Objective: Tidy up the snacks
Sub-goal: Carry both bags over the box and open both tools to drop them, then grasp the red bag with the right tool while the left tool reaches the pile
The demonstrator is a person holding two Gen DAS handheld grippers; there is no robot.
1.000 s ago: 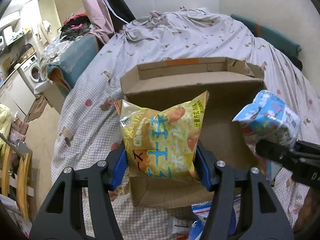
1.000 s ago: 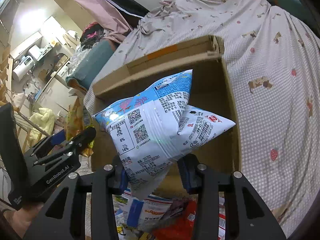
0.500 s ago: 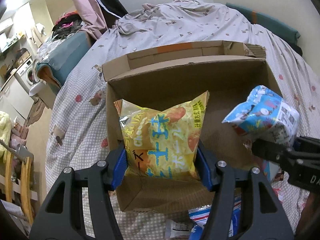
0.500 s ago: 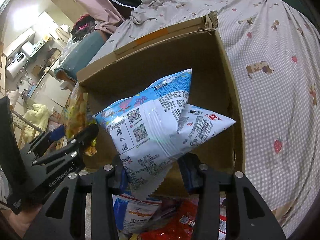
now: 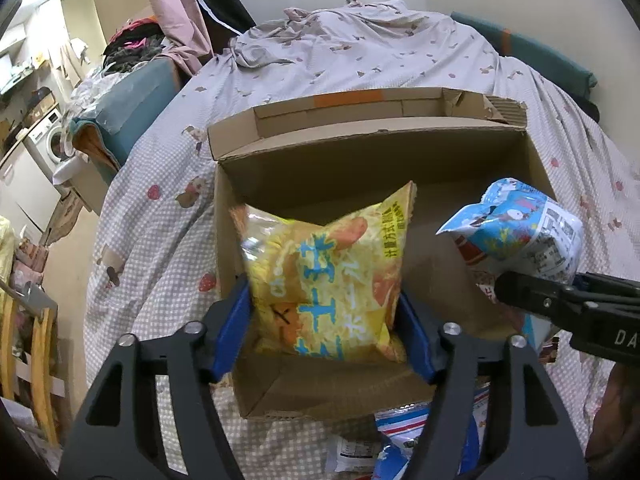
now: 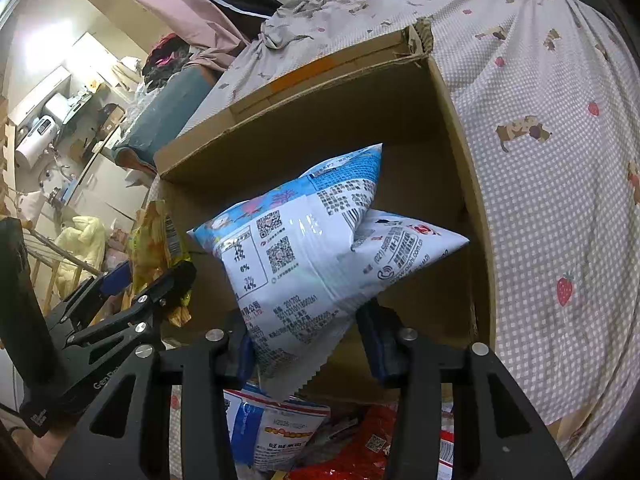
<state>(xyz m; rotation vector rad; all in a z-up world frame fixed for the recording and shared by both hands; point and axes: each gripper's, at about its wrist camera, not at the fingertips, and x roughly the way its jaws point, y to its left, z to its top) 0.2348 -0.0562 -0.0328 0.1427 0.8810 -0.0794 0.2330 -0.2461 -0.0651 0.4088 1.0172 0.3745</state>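
An open cardboard box [image 5: 360, 148] lies on the bed, its inside bare. A yellow snack bag [image 5: 328, 280] hangs over the box's near left part, between the blue pads of my left gripper [image 5: 324, 320]. The jaws are opening, but the bag still touches both pads and looks blurred. My right gripper [image 6: 308, 344] is shut on the lower corner of a blue-and-white snack bag [image 6: 316, 260], held over the box's [image 6: 320, 120] right half. The left wrist view shows that bag [image 5: 520, 228] at the right. The yellow bag [image 6: 156, 236] shows at the left of the right wrist view.
Several loose snack packets [image 6: 276, 428] and a red one [image 6: 360, 440] lie on the checked bed sheet [image 6: 560, 160] just in front of the box. A teal cushion [image 5: 128, 100], a washing machine [image 5: 48, 140] and a wooden chair [image 5: 36, 340] stand beyond the bed's left side.
The box has come a little nearer and lower in both views. The yellow bag has turned blurred between the left pads. The blue-and-white bag keeps its place in the right jaws.
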